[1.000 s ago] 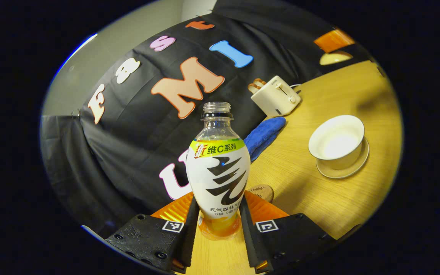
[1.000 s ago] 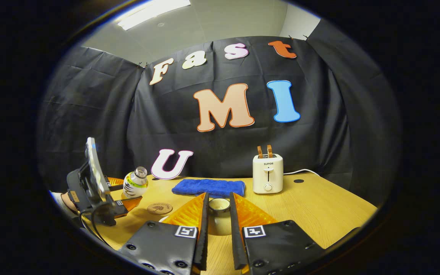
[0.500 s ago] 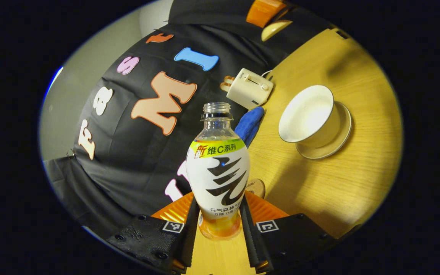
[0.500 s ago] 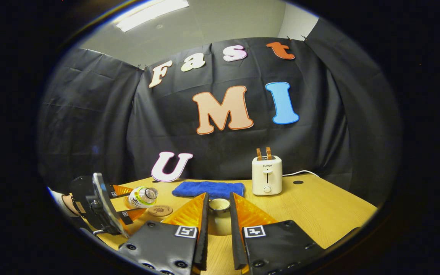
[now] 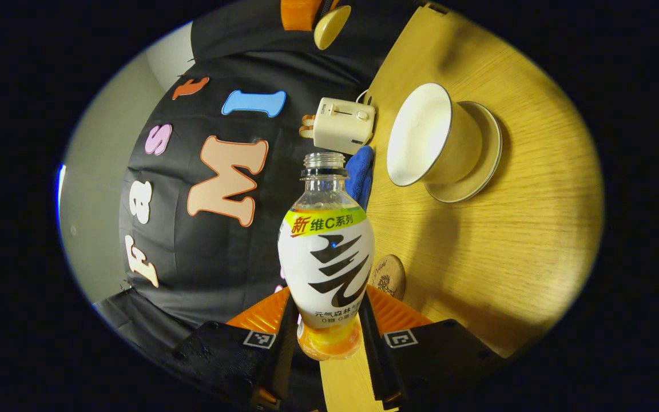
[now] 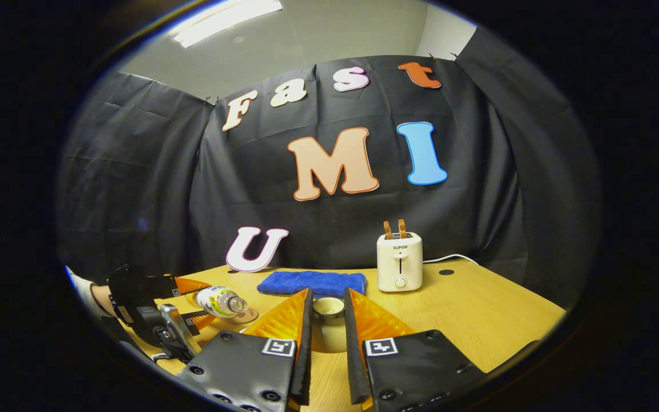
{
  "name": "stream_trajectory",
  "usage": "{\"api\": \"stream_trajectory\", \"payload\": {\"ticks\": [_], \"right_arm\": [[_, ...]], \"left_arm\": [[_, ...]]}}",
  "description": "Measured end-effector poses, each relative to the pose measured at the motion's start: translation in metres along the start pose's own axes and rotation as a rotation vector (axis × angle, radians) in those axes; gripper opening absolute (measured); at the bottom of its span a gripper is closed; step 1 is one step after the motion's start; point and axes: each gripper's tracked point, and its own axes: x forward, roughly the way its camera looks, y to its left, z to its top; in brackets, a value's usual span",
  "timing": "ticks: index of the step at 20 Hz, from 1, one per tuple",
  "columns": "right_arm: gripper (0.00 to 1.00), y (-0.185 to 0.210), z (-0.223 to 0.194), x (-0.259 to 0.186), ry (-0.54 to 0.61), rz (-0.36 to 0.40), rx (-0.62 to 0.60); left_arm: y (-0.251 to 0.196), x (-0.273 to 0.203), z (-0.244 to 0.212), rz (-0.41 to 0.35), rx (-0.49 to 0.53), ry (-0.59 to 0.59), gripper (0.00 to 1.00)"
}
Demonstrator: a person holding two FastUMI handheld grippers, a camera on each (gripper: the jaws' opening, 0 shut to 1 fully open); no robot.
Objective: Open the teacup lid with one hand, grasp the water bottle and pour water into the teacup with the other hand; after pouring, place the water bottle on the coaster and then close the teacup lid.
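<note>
My left gripper (image 5: 327,312) is shut on the lower body of a white-labelled water bottle (image 5: 326,252) with no cap. In the left gripper view the open white teacup (image 5: 425,136) stands on its saucer (image 5: 481,163) up and to the right of the bottle's mouth. The round wooden coaster (image 5: 389,276) lies just behind the bottle. In the right gripper view the bottle (image 6: 219,301) lies tipped almost level, mouth pointing right, held by the left gripper (image 6: 183,300). My right gripper (image 6: 327,300) is shut on the cream teacup lid (image 6: 328,309), held above the table.
A cream toaster (image 6: 399,261) and a folded blue towel (image 6: 312,282) sit at the back of the wooden table (image 6: 478,309), against the black cloth wall. A person's hand and sleeve (image 6: 92,294) hold the left gripper. The table's right half has free room.
The left gripper has rolled the bottle over from slightly tilted to almost level, mouth toward the teacup, and sunk lower. The right gripper and lid have stayed still.
</note>
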Motion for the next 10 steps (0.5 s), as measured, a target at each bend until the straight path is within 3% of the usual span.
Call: {"api": "stream_trajectory", "payload": {"ticks": [10], "right_arm": [[0.31,-0.0014,-0.0013,0.0010,0.006,0.003,0.007]], "left_arm": [[0.0041,0.0007,0.0081,-0.048,0.230,-0.012,0.54]]}}
